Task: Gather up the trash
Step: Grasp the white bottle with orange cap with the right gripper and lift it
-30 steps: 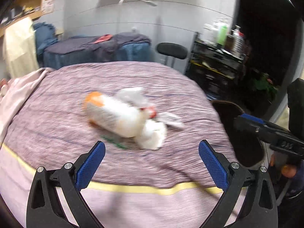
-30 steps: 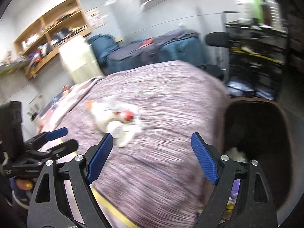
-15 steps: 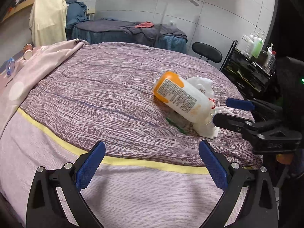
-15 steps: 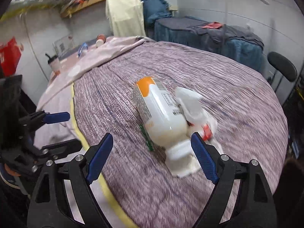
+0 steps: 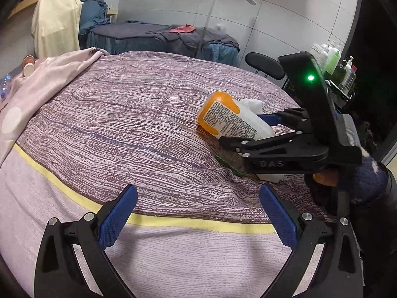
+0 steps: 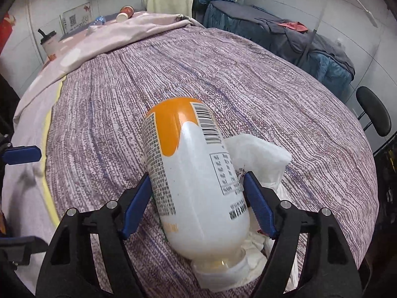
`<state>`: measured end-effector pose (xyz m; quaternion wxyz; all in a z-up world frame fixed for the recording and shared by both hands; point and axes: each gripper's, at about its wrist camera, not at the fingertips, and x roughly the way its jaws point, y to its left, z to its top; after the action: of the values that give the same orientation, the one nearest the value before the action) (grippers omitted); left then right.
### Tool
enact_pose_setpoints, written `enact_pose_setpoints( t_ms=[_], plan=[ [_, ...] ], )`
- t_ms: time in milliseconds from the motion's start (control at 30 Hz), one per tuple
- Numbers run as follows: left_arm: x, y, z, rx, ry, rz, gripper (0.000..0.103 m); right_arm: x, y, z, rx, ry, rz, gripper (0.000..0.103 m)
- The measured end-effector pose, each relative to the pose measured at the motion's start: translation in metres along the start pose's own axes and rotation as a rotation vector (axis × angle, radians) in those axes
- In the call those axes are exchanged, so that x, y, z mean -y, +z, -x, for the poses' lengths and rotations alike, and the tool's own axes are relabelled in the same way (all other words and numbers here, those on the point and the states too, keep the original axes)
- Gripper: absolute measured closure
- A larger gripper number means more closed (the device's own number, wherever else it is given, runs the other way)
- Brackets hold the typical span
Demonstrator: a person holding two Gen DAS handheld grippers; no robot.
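A white plastic bottle (image 6: 188,173) with an orange base lies on its side on the purple bedspread (image 6: 223,74). Its cap points toward the right wrist camera. My right gripper (image 6: 197,175) straddles the bottle's body; its jaws are closing and both blue pads touch the bottle's sides. Crumpled white plastic trash (image 6: 263,156) lies beside and under the bottle. In the left wrist view the right gripper (image 5: 248,129) reaches the bottle (image 5: 230,119) from the right. My left gripper (image 5: 197,193) hovers open over the bed's near edge, well short of the bottle, with nothing between its fingers.
A pink blanket (image 6: 111,37) covers the bed's far left, with paper cups (image 6: 125,13) and a drink cup (image 6: 49,42) beyond it. A black stool (image 5: 265,65), a dark shelf of bottles (image 5: 332,62) and a clothes-covered couch (image 5: 161,37) stand behind the bed.
My right gripper swung from the bin beside the bed to the bottle and narrowed around it. The left gripper shifted left along the bed edge, then held still.
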<state>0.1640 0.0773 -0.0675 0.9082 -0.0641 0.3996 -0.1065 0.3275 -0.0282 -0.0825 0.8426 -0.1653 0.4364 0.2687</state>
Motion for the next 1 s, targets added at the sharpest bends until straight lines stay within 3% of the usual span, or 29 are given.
enact_pose_setpoints(
  t_ms=[200,567,733,933,1000],
  plan=[
    [0.012,0.005,-0.013,-0.044,-0.010,-0.070,0.006,0.002,0.002,0.009,0.040,0.048,-0.030,0.039],
    [0.046,0.030,-0.063,-0.179,0.025,-0.267,0.006,0.042,-0.021,0.120,0.311,0.063,-0.264,0.040],
    [0.068,0.041,-0.092,-0.238,0.065,-0.362,0.007,0.055,-0.043,0.155,0.379,0.057,-0.346,0.040],
    [0.084,0.046,-0.125,-0.303,0.149,-0.449,0.013,0.063,-0.076,0.175,0.405,0.045,-0.409,0.040],
    [0.084,0.048,-0.129,-0.307,0.156,-0.454,0.022,0.066,-0.089,0.179,0.405,0.035,-0.434,0.040]
  ],
)
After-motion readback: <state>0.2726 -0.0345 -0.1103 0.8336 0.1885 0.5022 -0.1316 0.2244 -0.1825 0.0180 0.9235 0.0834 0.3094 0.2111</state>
